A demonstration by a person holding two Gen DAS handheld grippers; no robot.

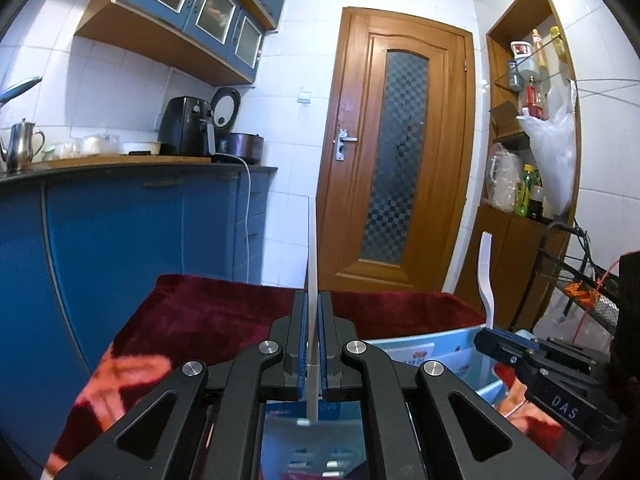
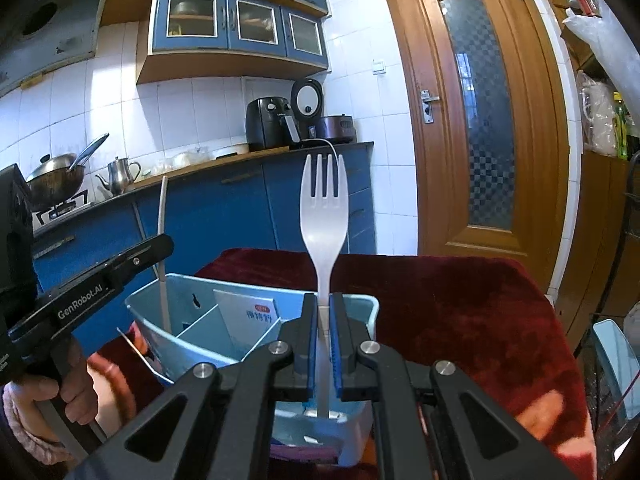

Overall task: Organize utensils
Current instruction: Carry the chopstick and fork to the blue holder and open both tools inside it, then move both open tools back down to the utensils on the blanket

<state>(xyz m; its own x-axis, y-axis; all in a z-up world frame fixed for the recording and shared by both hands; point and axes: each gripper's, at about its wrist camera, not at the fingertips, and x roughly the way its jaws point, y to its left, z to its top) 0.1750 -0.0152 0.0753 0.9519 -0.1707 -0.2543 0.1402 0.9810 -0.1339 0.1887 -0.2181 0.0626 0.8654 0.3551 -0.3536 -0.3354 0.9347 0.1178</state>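
While the left wrist view shows the left gripper (image 1: 313,344) clamping a thin white utensil (image 1: 311,256) upright above the blue caddy (image 1: 448,350), the right wrist view shows the right gripper (image 2: 324,340) pinching a white fork (image 2: 325,216), tines up, over a near compartment. Stowing seems underway; next, each piece likely needs lowering, then release.

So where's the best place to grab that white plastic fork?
By its narrow handle, below the broad tined head, pinching the thin edges from either side. The right gripper holds the fork just so: upright, tines up, lower end over the blue caddy.
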